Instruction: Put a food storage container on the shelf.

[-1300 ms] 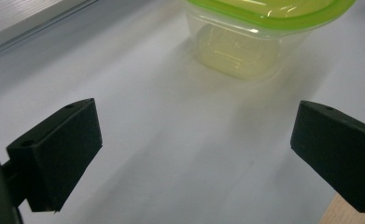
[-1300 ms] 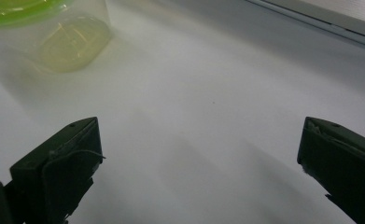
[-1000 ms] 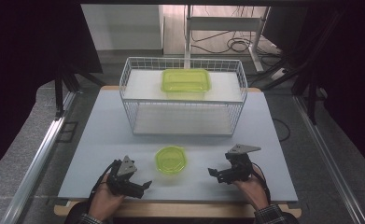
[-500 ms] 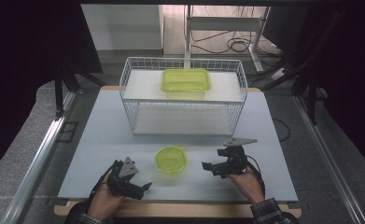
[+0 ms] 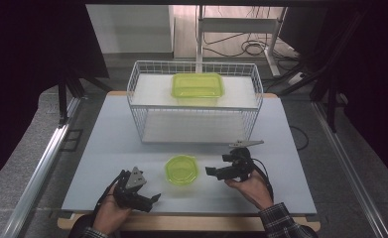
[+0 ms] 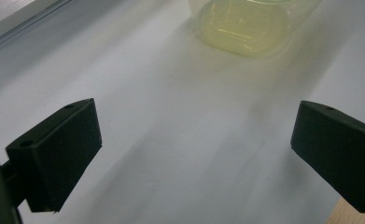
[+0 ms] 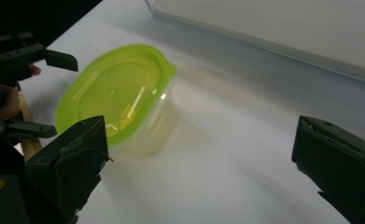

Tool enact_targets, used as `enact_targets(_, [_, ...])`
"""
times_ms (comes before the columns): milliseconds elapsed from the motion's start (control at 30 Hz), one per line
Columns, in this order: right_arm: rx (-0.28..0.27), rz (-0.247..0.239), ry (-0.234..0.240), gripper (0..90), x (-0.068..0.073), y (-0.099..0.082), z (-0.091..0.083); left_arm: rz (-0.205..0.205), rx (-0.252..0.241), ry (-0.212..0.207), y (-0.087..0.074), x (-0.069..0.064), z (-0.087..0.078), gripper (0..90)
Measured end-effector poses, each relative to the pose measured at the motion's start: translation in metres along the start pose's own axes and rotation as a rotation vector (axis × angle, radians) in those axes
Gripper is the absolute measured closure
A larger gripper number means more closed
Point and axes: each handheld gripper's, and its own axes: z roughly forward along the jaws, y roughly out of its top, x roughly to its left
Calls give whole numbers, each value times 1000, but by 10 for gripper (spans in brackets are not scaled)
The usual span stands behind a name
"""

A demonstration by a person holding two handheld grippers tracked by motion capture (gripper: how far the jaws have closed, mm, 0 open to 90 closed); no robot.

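As judged from its thin plastic:
Container (image 5: 181,169): light, slippery; to be gripped at the rim.
Right gripper (image 5: 216,171): spread, empty.
Left gripper (image 5: 149,201): spread, empty.

Small container (image 7: 124,107): translucent glossy plastic, yellow-green lid. Surface (image 5: 112,144): smooth matt white, wood edge at front. Basket (image 5: 195,106): white coated wire. Both grippers' jaws: matt black plastic. Person's sleeve (image 5: 281,223): plaid cloth.
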Motion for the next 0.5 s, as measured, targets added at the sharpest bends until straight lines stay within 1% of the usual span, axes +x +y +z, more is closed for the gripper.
enact_targets(33, [0,4,8,59,1,2,1,0,1,1,0,0,0,18])
enact_targets(67, [7,6,35,83,2,5,4,0,2,1,-1,0,-1,18])
enact_targets(100, [7,6,35,83,2,5,4,-3,1,4,-1,0,-2,18])
enact_targets(233, [23,-10,54,155,3,9,9,-14,-5,8,-3,2,-4,18])
enact_targets(333, [32,23,77,221,0,12,13,-15,-2,10,-4,3,-4,18])
enact_targets(433, [43,64,115,279,-4,13,19,-9,5,9,-4,2,-4,19])
enact_targets(500, [52,81,141,302,-6,14,25,-4,11,8,-4,2,-3,18])
